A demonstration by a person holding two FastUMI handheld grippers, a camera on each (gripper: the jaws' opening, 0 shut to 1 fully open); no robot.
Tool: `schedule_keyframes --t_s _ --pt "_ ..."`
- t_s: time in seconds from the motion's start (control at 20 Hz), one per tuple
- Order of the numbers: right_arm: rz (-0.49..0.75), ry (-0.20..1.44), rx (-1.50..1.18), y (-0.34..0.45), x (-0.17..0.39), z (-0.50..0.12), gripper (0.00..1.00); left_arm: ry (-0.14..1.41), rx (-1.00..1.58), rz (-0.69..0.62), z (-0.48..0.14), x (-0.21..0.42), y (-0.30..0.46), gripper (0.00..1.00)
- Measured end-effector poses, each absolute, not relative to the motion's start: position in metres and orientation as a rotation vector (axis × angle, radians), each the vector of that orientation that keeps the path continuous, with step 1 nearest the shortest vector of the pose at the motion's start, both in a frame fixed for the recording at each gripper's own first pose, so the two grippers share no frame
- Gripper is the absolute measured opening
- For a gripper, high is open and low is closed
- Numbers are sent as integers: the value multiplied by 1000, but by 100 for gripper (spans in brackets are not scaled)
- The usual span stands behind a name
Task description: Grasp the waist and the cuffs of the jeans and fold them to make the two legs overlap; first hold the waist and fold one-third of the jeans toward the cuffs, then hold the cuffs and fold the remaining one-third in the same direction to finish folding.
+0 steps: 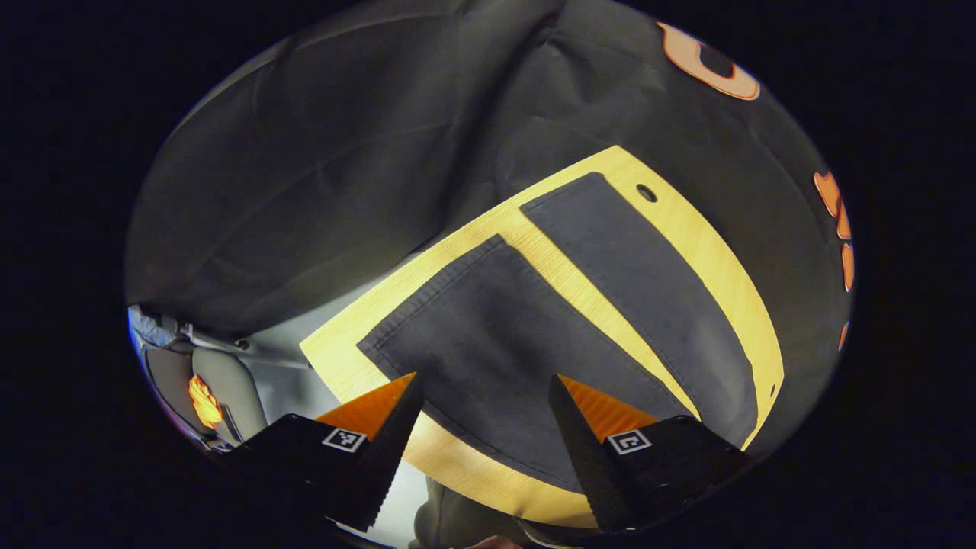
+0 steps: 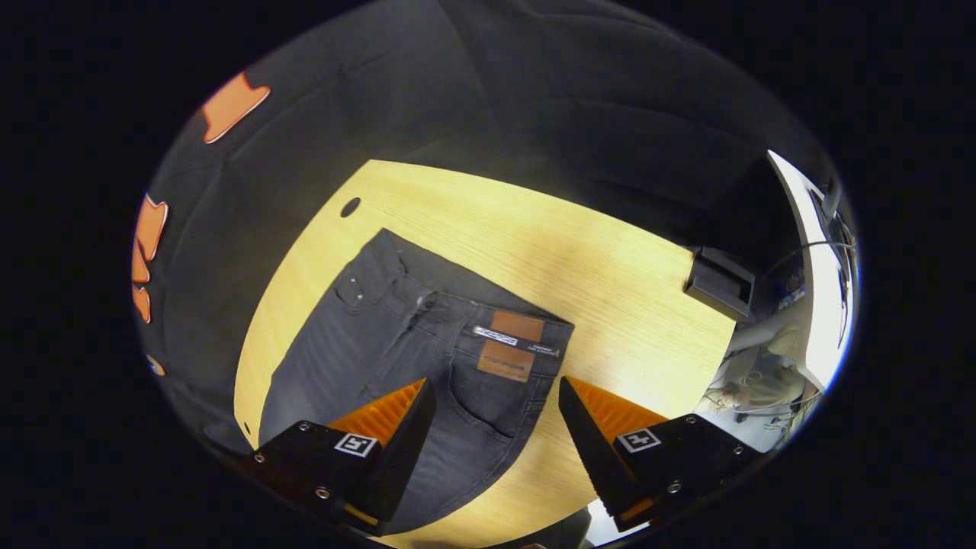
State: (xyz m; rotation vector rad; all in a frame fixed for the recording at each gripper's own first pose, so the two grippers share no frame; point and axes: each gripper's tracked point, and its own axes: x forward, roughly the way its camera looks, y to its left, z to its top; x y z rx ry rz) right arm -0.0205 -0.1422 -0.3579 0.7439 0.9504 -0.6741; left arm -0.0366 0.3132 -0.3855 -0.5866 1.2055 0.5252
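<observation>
Jeans (image 2: 427, 366) lie flat on wooden surface (image 2: 610, 290), legs apart, not yet overlapped. Waist (image 2: 488, 320) with patch seen in right gripper view; two cuffs (image 1: 427, 297) seen in left gripper view, legs splayed with strip of surface between. Long axis runs waist to cuffs, one end under each gripper. Right gripper (image 2: 496, 435) nearer waist, above it, fingers spread, holding nothing. Left gripper (image 1: 484, 427) nearer cuffs, above near leg, fingers spread, empty. Judgement: first step, grasping both ends, not begun.
</observation>
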Motion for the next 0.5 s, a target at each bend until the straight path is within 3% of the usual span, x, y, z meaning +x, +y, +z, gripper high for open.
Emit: schedule_keyframes --t_s 0.5 --pt "-724 1121 840 -136 -27 -406 96 1382 -815 681 -420 -73 315 99"
